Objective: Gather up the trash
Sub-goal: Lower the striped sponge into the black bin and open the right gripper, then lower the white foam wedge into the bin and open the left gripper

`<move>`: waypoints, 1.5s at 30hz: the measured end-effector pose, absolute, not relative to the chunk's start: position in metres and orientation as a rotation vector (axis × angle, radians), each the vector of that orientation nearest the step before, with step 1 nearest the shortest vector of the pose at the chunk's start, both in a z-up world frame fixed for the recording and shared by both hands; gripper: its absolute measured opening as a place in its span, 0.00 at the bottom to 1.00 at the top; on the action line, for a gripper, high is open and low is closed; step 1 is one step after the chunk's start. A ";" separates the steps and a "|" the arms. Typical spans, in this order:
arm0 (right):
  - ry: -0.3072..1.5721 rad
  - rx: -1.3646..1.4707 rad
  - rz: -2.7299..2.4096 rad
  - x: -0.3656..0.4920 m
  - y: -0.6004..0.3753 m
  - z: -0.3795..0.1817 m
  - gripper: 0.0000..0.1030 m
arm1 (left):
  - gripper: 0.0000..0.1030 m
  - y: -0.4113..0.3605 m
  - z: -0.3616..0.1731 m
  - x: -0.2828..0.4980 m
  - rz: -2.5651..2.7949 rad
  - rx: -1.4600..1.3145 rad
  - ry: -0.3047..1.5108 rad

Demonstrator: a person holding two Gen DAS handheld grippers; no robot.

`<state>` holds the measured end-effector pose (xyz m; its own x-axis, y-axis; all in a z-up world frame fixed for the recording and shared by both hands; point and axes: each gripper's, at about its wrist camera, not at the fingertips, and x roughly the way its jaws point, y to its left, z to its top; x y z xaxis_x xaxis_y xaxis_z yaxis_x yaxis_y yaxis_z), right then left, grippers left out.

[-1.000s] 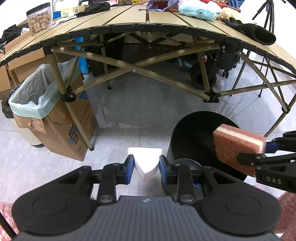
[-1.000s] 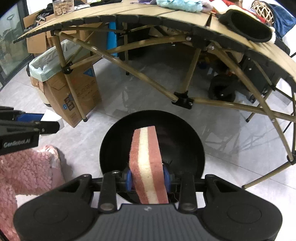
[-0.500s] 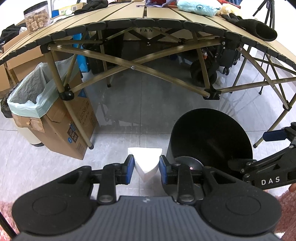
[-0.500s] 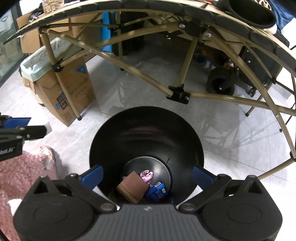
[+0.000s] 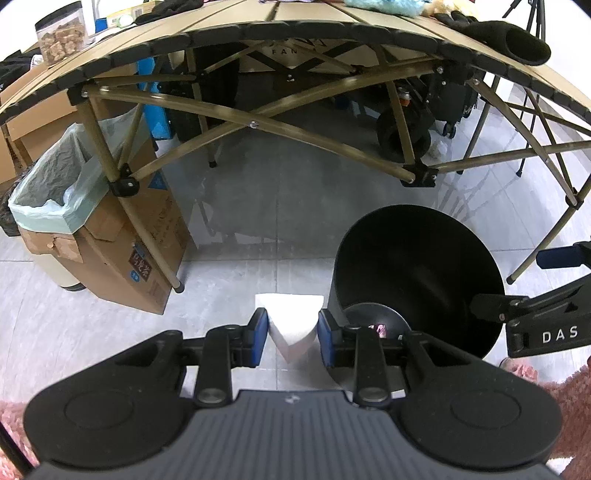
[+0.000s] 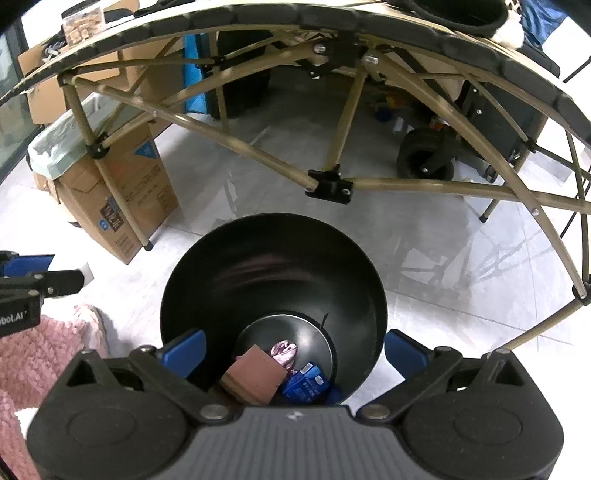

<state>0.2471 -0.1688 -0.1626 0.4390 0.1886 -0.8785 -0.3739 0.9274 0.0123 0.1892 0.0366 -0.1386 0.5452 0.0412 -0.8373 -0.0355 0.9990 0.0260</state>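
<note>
**Sponge in the bin, white wad held beside it**

Left wrist view: the left gripper [image 5: 289, 334] sits at 6 o'clock, its blue pads [image 5: 258, 331] closed in on a white folded wad [image 5: 292, 322] that fills the narrow gap between them; the pads press its sides, so this claw is clamped on the wad. The black bin [image 5: 417, 266] stands on the grey tiled floor [image 5: 258, 206] at about 4 o'clock, just beside the wad's right edge, with a little pink trash visible at its bottom. At 3 o'clock the right gripper [image 5: 524, 291] reaches in from the frame's edge beyond the bin's right rim, its two fingers wide apart. A cardboard box [image 5: 122, 266] lined with a pale green bag stands at 9 o'clock. The folding table [image 5: 295, 33] arches across 12 o'clock. Pink fluffy fabric [image 5: 561, 387] shows at 4 o'clock, low in the corner.

Right wrist view: the right gripper [image 6: 295, 350] hangs over the mouth of the black bin [image 6: 273, 266], which fills the centre and 6 o'clock. Its blue pads [image 6: 186, 350] stand spread as wide as the bin's rim, with nothing between them; the claw has just been opening. At the bin's bottom, about 6 o'clock, lie a reddish-brown sponge [image 6: 255, 380], a pink crumpled wrapper [image 6: 284, 350] and a blue packet [image 6: 304, 384], the sponge touching both. The left gripper [image 6: 79, 282] pokes in at 9 o'clock, well apart from the bin, with a bit of white at its tip. The cardboard box [image 6: 122, 199] is at 10 o'clock, the table [image 6: 295, 22] at 12 o'clock.
</note>
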 end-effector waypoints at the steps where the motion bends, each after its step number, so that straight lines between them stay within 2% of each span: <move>1: 1.060 -0.191 0.349 0.247 -0.170 -0.162 1.00 | 0.29 0.035 -0.139 0.190 0.043 0.011 0.994; 31: 0.983 -0.038 0.182 0.254 -0.247 -0.159 1.00 | 0.29 -0.053 -0.156 0.224 -0.102 0.174 1.001; 45: 0.928 0.013 0.109 0.264 -0.272 -0.158 1.00 | 0.29 -0.085 -0.178 0.258 -0.135 0.160 1.028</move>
<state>0.2639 -0.2723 -0.1582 0.5943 0.0994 -0.7981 -0.0886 0.9944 0.0579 0.2578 -0.0848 -0.1778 0.5097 -0.0366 -0.8596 0.1868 0.9800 0.0691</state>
